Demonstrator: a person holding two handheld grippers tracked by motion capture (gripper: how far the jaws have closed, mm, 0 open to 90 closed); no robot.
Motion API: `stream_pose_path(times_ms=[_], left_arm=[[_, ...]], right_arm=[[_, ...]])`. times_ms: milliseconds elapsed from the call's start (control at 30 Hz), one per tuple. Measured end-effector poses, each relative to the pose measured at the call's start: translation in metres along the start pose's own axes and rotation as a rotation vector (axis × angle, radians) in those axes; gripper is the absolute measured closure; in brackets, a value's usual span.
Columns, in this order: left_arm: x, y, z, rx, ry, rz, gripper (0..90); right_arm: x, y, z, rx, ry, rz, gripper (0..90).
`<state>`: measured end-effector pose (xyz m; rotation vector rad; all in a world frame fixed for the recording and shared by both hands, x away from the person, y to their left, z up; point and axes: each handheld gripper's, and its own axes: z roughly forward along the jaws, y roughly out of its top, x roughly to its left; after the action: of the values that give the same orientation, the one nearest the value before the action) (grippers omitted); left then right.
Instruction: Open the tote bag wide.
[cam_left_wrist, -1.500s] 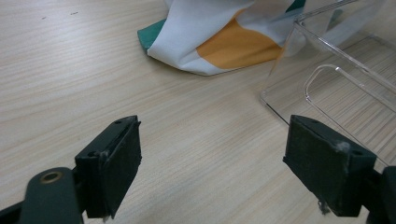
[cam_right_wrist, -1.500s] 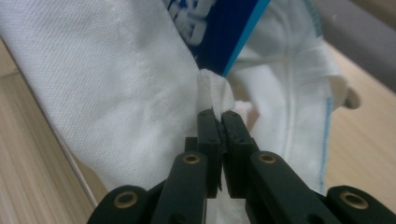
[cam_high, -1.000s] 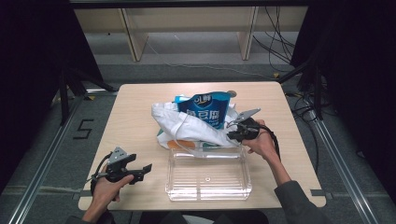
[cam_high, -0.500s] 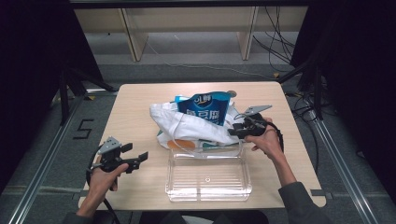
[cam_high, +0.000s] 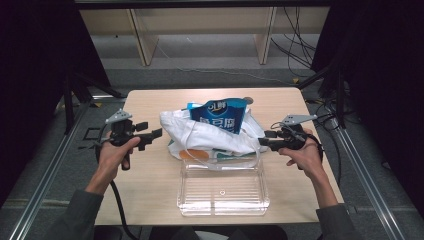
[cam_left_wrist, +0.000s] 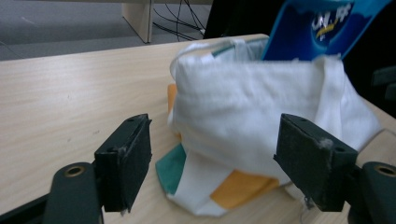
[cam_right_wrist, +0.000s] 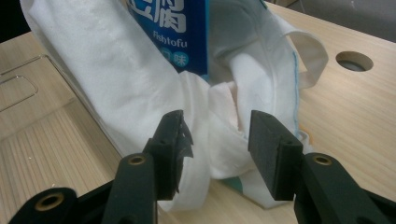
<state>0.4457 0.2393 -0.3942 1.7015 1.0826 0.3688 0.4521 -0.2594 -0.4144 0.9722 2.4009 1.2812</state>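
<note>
— Although the white cloth bag (cam_high: 210, 135) sits plainly in the middle of the table (cam_high: 150, 195), how much of the blue packet (cam_high: 222, 114) inside it can you read?

— Only its upper part. In the high view the packet stands up out of the bag's mouth; the cloth covers its lower half. In the left gripper view its top runs off the frame, and in the right gripper view just a strip of lettering shows between folds.

— And the left gripper (cam_high: 150, 136)?

— It is held above the table, left of the bag and apart from it. Its own view shows the jaws spread wide with nothing between them, the bag beyond. An orange and green print peeks out under the cloth, too crumpled to make out.

— The right gripper (cam_high: 264, 141)?

— At the bag's right edge. Its jaws stand partly open, a fold of white cloth in the gap. Whether a pad touches the cloth I cannot tell; nothing is pinched.

— What lies in front?

— A clear plastic tray (cam_high: 222, 192), close to the bag's near edge, hard to trace against the wood. The bag's handle loop (cam_right_wrist: 308, 51) lies near a round hole (cam_right_wrist: 354, 61) in the tabletop.
</note>
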Motion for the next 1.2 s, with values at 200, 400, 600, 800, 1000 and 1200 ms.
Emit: stream_pose_path(times_ms=[200, 400, 600, 800, 1000, 1200], left_arm=[[0.002, 0.029, 0.016, 0.011, 0.017, -0.007, 28.6], [-0.001, 0.047, 0.031, 0.034, 0.067, 0.04, 30.1], [0.0, 0.044, 0.052, 0.123, 0.07, 0.06, 30.9], [0.01, 0.022, 0.068, 0.257, 0.084, 0.046, 27.7], [0.024, 0.004, 0.078, 0.254, 0.002, -0.023, 48.8], [0.026, -0.015, 0.086, 0.294, -0.01, 0.043, 72.9]], right_arm=[[-0.004, -0.003, -0.004, -0.016, -0.018, -0.008, 56.7], [-0.002, -0.006, -0.002, -0.001, -0.015, -0.013, 57.4], [-0.003, -0.006, -0.006, 0.005, -0.013, -0.012, 57.3], [-0.006, -0.009, -0.008, -0.002, -0.03, -0.037, 57.3], [-0.005, -0.008, -0.009, 0.0, -0.031, -0.023, 57.2], [-0.008, -0.007, -0.011, -0.027, -0.07, 0.017, 57.2]])
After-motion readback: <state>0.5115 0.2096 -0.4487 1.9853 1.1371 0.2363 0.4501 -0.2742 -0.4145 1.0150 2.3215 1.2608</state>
